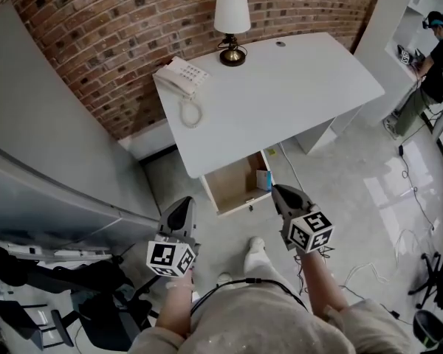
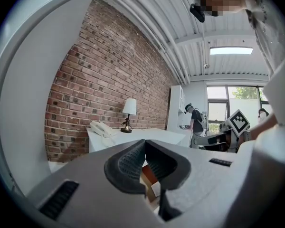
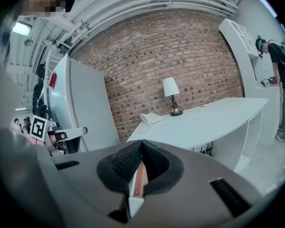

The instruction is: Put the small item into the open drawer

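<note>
Open drawer [image 1: 232, 188]: rear part hidden beneath the counter [image 1: 280, 87]; small item [image 1: 263, 178] at its right wall, too small to identify.

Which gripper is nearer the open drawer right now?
Right. The right gripper sits just beside the open drawer's front right corner; the left gripper hangs farther off, beyond its front left corner.
</note>
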Demonstrator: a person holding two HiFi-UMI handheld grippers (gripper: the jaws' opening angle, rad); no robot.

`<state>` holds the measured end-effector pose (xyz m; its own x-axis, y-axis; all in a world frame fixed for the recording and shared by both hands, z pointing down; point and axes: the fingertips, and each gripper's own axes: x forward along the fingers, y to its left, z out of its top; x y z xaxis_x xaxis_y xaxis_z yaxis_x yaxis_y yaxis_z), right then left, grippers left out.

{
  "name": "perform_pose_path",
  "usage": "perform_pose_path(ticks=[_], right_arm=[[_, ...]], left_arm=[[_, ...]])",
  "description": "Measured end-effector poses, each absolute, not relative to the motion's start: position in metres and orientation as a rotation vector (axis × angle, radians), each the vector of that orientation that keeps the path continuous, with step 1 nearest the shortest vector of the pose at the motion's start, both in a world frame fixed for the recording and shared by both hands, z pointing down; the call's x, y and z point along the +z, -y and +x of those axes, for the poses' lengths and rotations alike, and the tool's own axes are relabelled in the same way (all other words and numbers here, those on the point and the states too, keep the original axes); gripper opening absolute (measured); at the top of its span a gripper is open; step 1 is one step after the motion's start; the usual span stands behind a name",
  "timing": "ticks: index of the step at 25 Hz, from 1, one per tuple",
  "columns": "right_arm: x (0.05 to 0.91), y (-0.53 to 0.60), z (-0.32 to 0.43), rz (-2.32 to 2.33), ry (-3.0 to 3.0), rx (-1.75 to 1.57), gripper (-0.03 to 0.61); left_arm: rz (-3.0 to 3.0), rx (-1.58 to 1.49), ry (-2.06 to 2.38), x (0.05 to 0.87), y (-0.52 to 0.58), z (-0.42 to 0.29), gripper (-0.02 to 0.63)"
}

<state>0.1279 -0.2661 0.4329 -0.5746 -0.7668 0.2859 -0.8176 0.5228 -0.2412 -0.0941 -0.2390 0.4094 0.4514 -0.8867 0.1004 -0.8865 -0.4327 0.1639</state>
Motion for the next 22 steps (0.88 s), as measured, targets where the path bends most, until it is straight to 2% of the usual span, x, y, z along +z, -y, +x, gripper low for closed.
perform_pose_path(ticks=[22], right_arm=[[0.412,0.236,0.134,1.437,2.614,0.469,0.005]], left_arm=[[2.522,-0.095,1.58,0.387,0.22,-0.114,0.006]])
